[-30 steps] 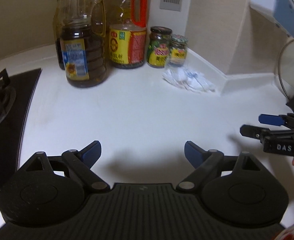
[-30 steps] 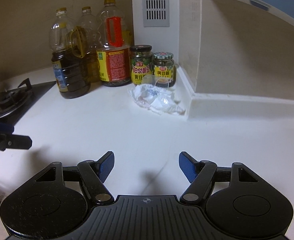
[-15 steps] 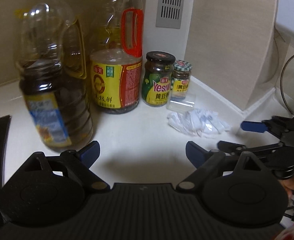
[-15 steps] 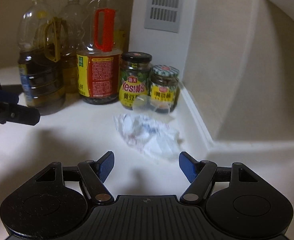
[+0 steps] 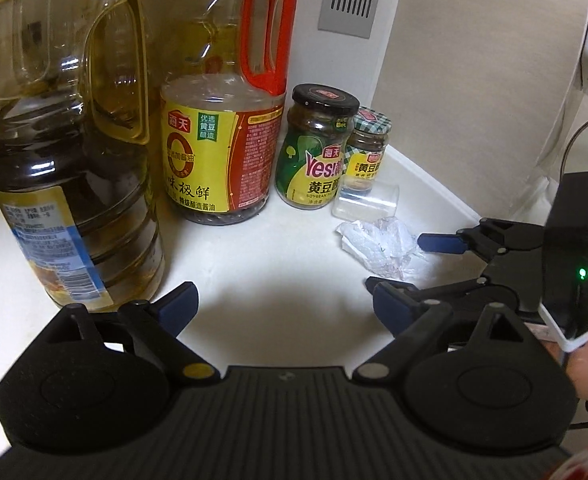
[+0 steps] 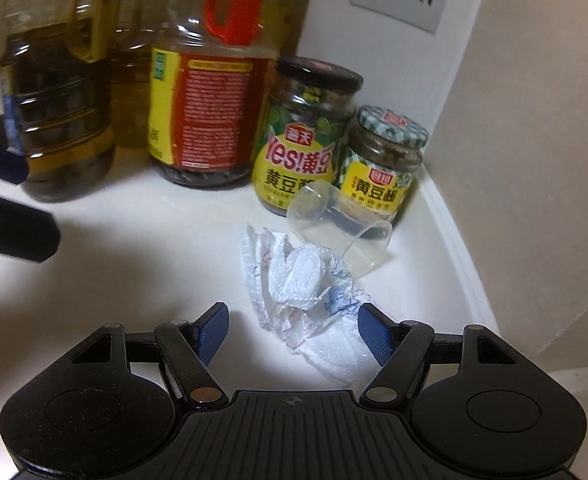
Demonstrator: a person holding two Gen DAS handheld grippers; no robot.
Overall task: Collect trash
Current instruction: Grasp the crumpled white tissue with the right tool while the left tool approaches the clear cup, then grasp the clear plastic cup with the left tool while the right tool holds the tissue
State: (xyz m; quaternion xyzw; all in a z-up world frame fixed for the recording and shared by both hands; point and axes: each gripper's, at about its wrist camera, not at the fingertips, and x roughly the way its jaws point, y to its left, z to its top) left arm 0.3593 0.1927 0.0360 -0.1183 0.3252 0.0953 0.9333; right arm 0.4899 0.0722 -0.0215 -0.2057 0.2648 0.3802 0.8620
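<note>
My right gripper (image 6: 293, 332) points down at a slant, jaws apart, nothing pinched. My left gripper (image 5: 284, 306) tilts down alike, jaws spread, gripping nothing.

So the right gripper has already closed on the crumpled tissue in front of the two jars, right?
Not closed. In the right wrist view the right gripper is open, its jaws either side of the crumpled tissue, not pressing it. The tissue does lie before the two jars.
</note>
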